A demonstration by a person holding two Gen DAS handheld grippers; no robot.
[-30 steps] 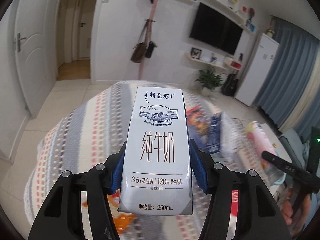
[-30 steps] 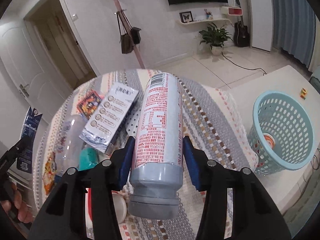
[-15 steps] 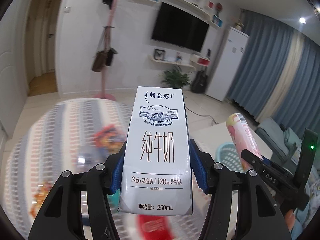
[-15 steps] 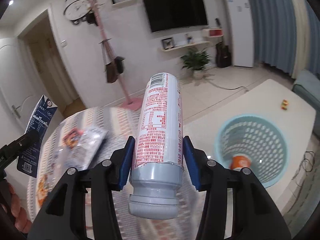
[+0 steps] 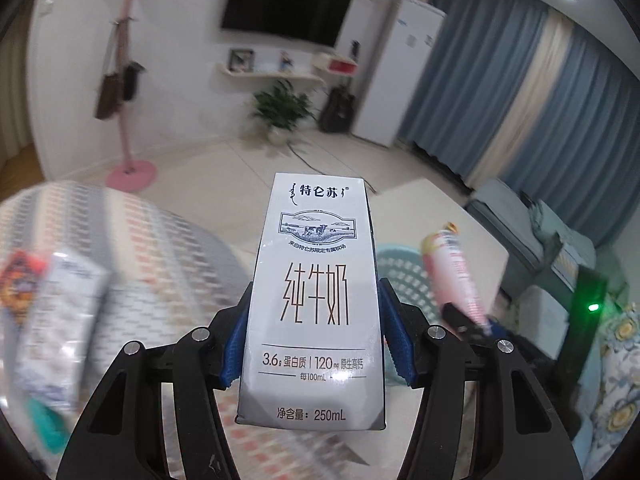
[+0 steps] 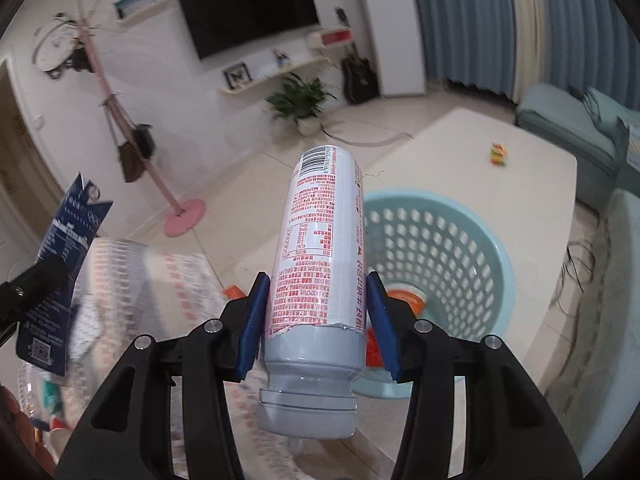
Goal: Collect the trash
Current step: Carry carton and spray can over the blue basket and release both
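Holding a milk carton (image 5: 316,300) upright in my left gripper (image 5: 314,350), blue pads pinching both sides, carton's front label facing cam. Right gripper (image 6: 316,320) clamped on a pink-printed bottle (image 6: 320,264), cap end toward cam, base pointing away & up. Both items are in the air, off the desk. Teal mesh basket (image 6: 472,240) sits on the pale desk (image 6: 532,184) just past the bottle, w/ an orange item (image 6: 408,300) already at its bottom. In left cam the bottle (image 5: 454,276) shows to the right, over the basket rim (image 5: 396,268). Striped cloth (image 5: 172,252) at left carries another carton (image 5: 64,320), blurred.
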